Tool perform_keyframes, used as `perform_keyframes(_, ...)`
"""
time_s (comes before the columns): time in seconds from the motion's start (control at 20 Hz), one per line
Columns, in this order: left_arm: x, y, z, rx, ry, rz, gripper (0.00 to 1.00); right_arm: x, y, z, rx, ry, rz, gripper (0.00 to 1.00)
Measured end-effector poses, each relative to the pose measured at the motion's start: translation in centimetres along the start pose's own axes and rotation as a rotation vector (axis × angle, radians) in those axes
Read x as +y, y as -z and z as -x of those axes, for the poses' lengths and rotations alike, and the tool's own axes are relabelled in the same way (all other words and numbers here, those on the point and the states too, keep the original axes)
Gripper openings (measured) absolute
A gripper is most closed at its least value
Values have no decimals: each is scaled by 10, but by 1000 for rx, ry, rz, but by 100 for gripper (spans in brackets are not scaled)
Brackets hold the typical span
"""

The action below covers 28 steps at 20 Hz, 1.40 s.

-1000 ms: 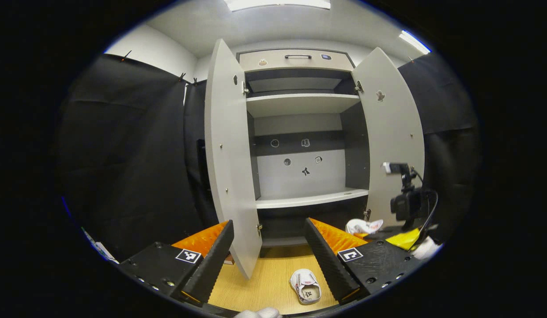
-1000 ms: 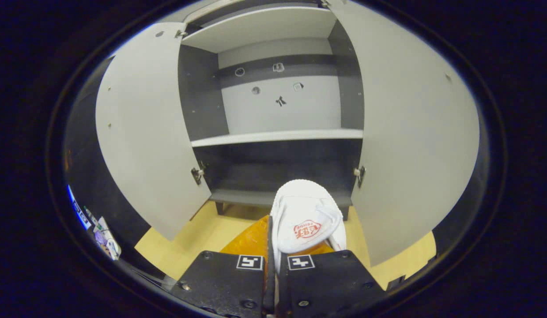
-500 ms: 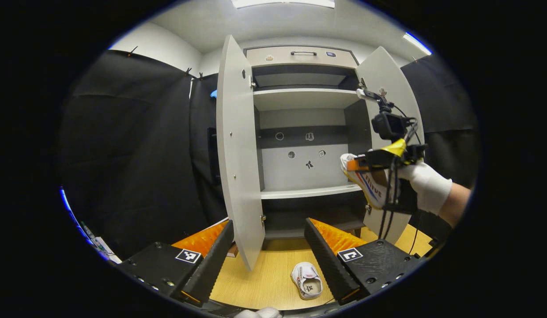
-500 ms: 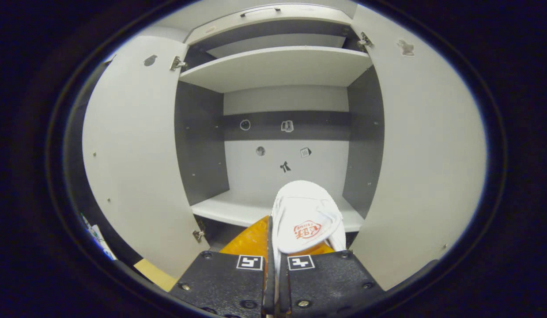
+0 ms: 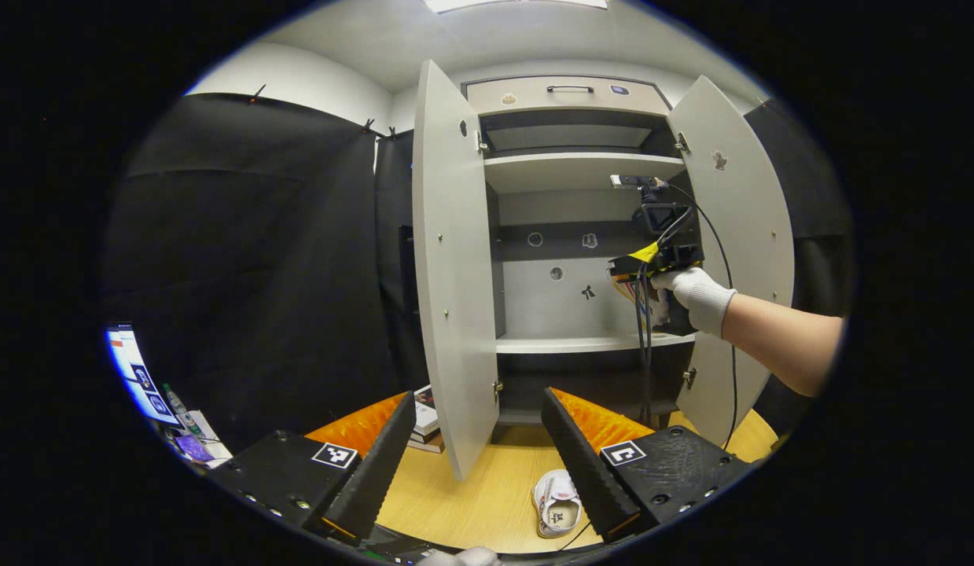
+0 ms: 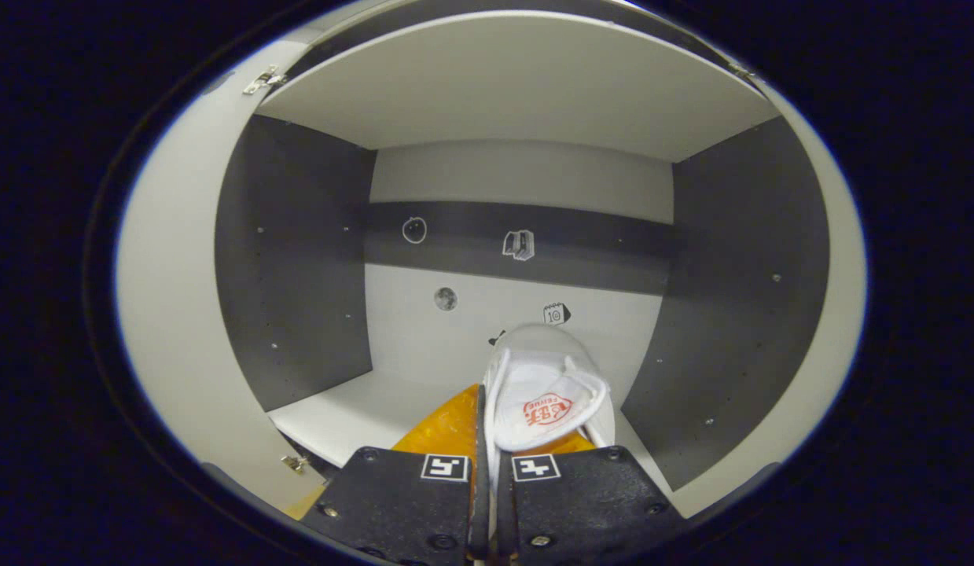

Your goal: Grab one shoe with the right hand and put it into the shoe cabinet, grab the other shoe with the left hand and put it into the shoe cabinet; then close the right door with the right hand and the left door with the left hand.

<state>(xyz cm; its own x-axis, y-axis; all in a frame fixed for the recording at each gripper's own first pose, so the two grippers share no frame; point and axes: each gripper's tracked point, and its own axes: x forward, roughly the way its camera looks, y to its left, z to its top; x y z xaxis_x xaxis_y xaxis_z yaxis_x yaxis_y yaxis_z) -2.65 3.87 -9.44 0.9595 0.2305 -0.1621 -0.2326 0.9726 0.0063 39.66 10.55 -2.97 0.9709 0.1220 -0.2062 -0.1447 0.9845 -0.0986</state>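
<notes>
The right claw (image 6: 487, 440) has pushed into the cabinet (image 6: 298, 259), clenched on a shoe (image 6: 543, 393) above the shelf (image 6: 353, 413) — the left claw (image 5: 479, 440) hangs released over the other shoe (image 5: 557, 503) on the floor.

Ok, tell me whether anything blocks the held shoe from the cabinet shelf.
Nothing visible does. The right tongs are shut on the shoe, already inside the cabinet between both open doors. The shelf under and ahead of it looks bare up to the back wall.
</notes>
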Motion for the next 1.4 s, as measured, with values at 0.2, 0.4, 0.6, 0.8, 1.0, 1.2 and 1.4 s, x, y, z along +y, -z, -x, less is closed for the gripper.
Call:
perform_keyframes(0.2,1,0,-4,19,-53,5,96,-3,21,-53,70,7,9,7)
perform_keyframes(0.4,-1,-2,-5,24,-74,-3,96,-8,56,-76,200,22,-27,7)
perform_keyframes(0.6,0,-3,-6,17,-84,-12,96,-7,70,-92,309,29,-86,8)
perform_keyframes(0.8,4,-3,-5,18,-87,-3,96,-9,92,-98,442,24,-139,12)
perform_keyframes(1.0,9,-1,-6,13,-93,1,96,0,88,-91,449,-8,-152,42)
perform_keyframes(1.2,18,-5,-2,1,-87,4,96,-4,64,-70,348,14,-213,63)
perform_keyframes(1.4,22,-9,-4,-5,-67,8,96,-19,18,-26,152,64,-177,87)
